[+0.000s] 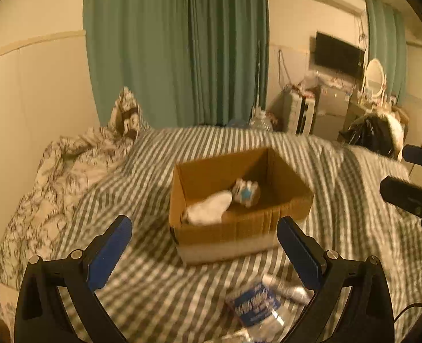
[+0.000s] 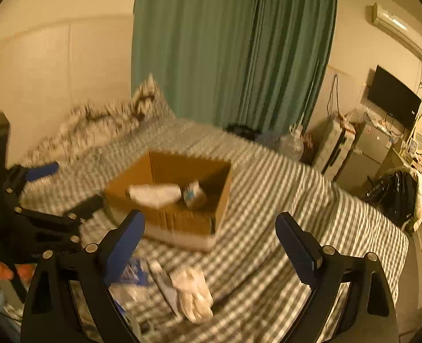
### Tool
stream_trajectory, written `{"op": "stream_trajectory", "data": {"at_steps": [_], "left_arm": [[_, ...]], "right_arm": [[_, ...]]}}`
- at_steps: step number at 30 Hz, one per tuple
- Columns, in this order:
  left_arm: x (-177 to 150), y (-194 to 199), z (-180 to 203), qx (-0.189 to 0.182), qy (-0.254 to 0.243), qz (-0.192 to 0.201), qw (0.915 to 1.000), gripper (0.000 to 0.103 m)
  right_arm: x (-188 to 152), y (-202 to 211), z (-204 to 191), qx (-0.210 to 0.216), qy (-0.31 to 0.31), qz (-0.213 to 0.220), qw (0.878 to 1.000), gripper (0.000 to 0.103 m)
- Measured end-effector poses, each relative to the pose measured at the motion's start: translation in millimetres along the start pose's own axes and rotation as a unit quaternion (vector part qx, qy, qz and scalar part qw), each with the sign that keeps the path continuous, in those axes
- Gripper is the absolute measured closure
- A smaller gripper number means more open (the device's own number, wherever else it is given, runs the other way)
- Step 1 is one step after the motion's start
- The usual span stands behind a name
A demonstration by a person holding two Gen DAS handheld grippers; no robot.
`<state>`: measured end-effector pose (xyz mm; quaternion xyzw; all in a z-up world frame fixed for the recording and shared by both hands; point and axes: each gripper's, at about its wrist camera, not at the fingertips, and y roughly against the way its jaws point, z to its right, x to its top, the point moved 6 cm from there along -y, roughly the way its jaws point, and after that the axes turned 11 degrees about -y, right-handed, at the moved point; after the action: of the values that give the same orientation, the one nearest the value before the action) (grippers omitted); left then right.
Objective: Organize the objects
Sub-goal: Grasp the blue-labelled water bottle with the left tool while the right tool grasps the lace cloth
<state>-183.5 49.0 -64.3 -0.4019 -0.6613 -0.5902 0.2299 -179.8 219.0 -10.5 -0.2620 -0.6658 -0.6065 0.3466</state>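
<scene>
Just beyond left gripper (image 1: 204, 247) (open, empty): cardboard box (image 1: 239, 228).

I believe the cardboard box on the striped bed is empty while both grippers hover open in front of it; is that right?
Not quite: the cardboard box is not empty. The left wrist view shows a white cloth-like item and a small blue-and-white object inside it. The rest holds: it sits on the striped bed, with the left gripper and right gripper open.

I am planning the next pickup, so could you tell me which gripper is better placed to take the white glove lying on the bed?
Probably the right gripper: its jaws stand open with the white glove just below them, while the left wrist view shows no glove.
</scene>
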Motion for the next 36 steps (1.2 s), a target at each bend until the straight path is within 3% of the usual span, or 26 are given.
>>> {"op": "stream_trajectory", "data": {"at_steps": [10, 19, 22, 24, 27, 30, 32, 33, 36], "left_arm": [[-65.3, -37.9, 41.4, -0.01, -0.03, -0.081, 0.9962, 0.0], [-105.6, -69.1, 71.1, -0.065, -0.01, -0.148, 0.9868, 0.0], [-113.0, -75.4, 80.5, -0.088, -0.007, -0.16, 0.9832, 0.0], [-118.5, -79.9, 86.6, -0.103, -0.01, -0.166, 0.9806, 0.0], [-124.5, -84.6, 94.4, -0.119, -0.017, -0.169, 0.9783, 0.0], [-125.5, -84.6, 100.8, -0.124, -0.038, -0.155, 0.9795, 0.002], [-124.4, -82.4, 105.2, -0.141, -0.045, -0.148, 0.9778, 0.018], [-122.8, -82.1, 106.0, -0.15, -0.044, -0.147, 0.9768, 0.021], [-120.5, -74.9, 107.6, -0.148, -0.063, -0.143, 0.9765, 0.022]], "right_arm": [[-85.3, -76.2, 17.6, -0.011, 0.0, -0.117, 0.993, 0.01], [-126.5, -118.2, 23.9, -0.008, -0.011, -0.188, 0.982, 0.011], [-137.5, -126.9, 24.6, -0.001, -0.017, -0.213, 0.977, 0.026], [-143.1, -130.3, 24.6, 0.001, -0.015, -0.226, 0.974, 0.051], [-149.1, -130.2, 21.4, 0.012, -0.012, -0.241, 0.97, 0.075], [-150.7, -123.7, 18.2, 0.01, -0.003, -0.239, 0.971, 0.08], [-149.1, -116.4, 16.7, 0.009, 0.001, -0.235, 0.972, 0.082], [-147.6, -113.5, 16.0, 0.007, 0.003, -0.233, 0.972, 0.083], [-141.9, -101.0, 15.2, 0.0, 0.008, -0.226, 0.974, 0.084]]}}
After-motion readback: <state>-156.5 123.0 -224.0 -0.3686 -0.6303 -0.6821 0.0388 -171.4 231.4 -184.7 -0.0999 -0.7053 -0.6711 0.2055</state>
